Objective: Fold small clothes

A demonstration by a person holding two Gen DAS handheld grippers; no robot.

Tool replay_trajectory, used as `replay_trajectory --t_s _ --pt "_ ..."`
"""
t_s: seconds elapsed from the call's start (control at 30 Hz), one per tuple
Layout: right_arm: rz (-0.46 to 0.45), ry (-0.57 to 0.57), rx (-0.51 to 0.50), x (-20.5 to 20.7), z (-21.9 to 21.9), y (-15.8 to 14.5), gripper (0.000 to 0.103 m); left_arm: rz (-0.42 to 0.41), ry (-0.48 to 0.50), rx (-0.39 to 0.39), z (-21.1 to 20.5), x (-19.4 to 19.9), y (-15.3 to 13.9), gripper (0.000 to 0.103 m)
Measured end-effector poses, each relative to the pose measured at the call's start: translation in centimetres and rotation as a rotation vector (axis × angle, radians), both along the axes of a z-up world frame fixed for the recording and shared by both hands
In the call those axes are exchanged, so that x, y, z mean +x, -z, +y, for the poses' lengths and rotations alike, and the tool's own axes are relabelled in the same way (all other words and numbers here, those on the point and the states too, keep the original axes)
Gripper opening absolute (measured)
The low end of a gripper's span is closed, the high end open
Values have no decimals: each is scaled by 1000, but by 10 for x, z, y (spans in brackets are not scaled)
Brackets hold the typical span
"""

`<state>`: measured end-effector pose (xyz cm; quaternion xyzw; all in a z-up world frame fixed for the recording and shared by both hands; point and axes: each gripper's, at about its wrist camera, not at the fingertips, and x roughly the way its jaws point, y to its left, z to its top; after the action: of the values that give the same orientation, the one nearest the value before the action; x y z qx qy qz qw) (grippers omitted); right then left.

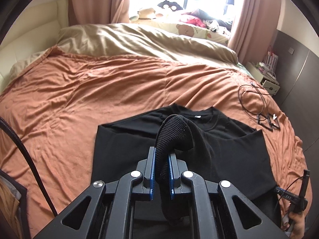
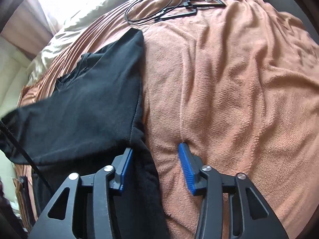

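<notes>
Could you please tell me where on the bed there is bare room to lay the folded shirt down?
The widest free patch is the orange blanket left of the black shirt, up to the beige duvet. Another bare stretch lies right of the shirt, beside the right gripper. It is crowded by the coiled cable and black frames.

Bed (image 1: 99, 83) (orange-covered) bears black shirt (image 1: 229, 139), cables (image 1: 253, 101)
</notes>
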<state>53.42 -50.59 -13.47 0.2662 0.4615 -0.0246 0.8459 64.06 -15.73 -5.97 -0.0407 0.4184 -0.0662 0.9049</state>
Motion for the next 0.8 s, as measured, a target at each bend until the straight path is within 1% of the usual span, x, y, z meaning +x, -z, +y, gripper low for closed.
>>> replay_trajectory --t_s 0.1,0.2,0.27,0.43,0.53,0.6,0.63,0.73,0.77,0.8 --pt "0 5 15 -5 -3 0 34 30 -14 -2 9 0 19 12" --pt "10 -1 -25 -6 1 -2 33 67 -37 -36 21 0 41 12" --pt "21 -8 -62 -7 6 -5 33 82 -49 -39 29 -1 53 12" --pt "30 -18 -64 -10 17 -13 33 145 -82 -73 47 -4 86 12" --pt "-5 -43 -34 -17 26 -25 34 190 -88 -129 56 -3 103 14" --pt "-38 -61 -25 -22 30 -33 36 194 -88 -136 59 -4 107 15" --pt "-68 -83 -2 -24 33 -38 36 190 -86 -110 59 -6 107 19" --pt "-119 -113 38 -27 38 -44 36 177 -100 -64 67 -11 104 27" --pt "-127 -113 41 -26 40 -44 36 176 -106 -65 70 -12 104 29" --pt "-127 -110 36 -23 41 -42 36 176 -116 -75 76 -14 105 35"
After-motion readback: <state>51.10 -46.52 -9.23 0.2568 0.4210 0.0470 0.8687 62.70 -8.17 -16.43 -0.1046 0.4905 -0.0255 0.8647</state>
